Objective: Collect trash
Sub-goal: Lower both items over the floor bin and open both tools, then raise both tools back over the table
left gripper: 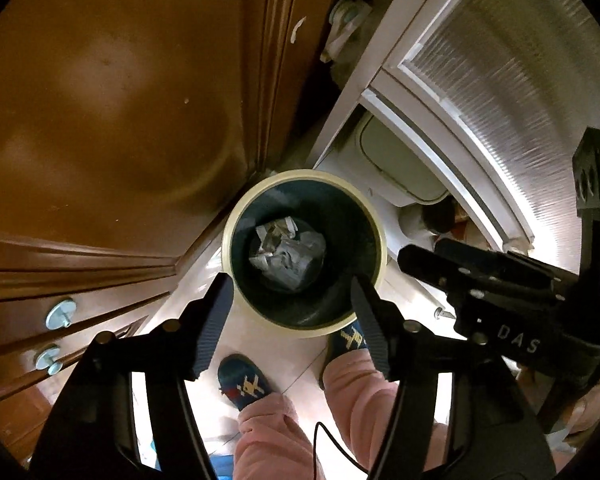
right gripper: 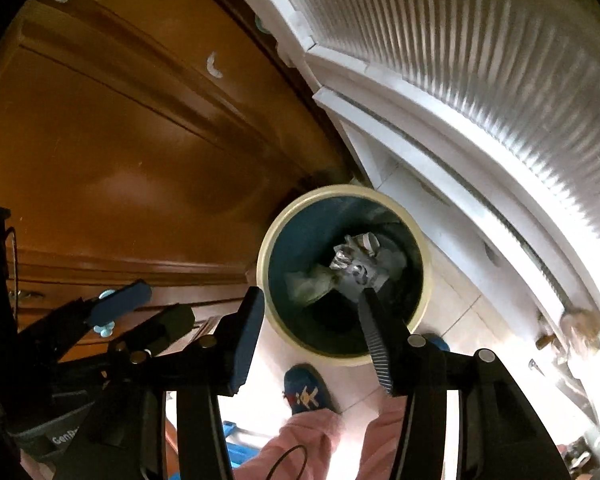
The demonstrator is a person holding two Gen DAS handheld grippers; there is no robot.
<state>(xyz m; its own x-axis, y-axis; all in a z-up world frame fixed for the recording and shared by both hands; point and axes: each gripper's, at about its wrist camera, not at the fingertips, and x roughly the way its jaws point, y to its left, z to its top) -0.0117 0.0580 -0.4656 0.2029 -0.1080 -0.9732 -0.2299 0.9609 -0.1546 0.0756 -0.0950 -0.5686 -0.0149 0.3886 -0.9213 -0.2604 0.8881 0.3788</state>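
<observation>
A round bin with a cream rim (left gripper: 300,175) (right gripper: 340,191) and dark inside stands on the floor, in the corner between a cabinet and a door. At its bottom lies crumpled trash (left gripper: 288,256): silvery wrappers (right gripper: 356,264) and a pale bag (right gripper: 312,284). My left gripper (left gripper: 291,282) hangs over the bin's mouth, pointing down, open with nothing between its fingers. My right gripper (right gripper: 311,296) also hangs above the bin, open and empty. Each gripper shows in the other's view: the right one (left gripper: 424,264) beside the bin's right rim, the left one (right gripper: 152,308) to the bin's left.
A brown wooden cabinet (left gripper: 120,120) with metal knobs (left gripper: 60,314) stands left of the bin. A white door with ribbed glass (right gripper: 480,60) curves along the right. A person's feet in blue slippers (left gripper: 246,384) and pink trouser legs (left gripper: 360,392) stand on pale floor tiles just in front of the bin.
</observation>
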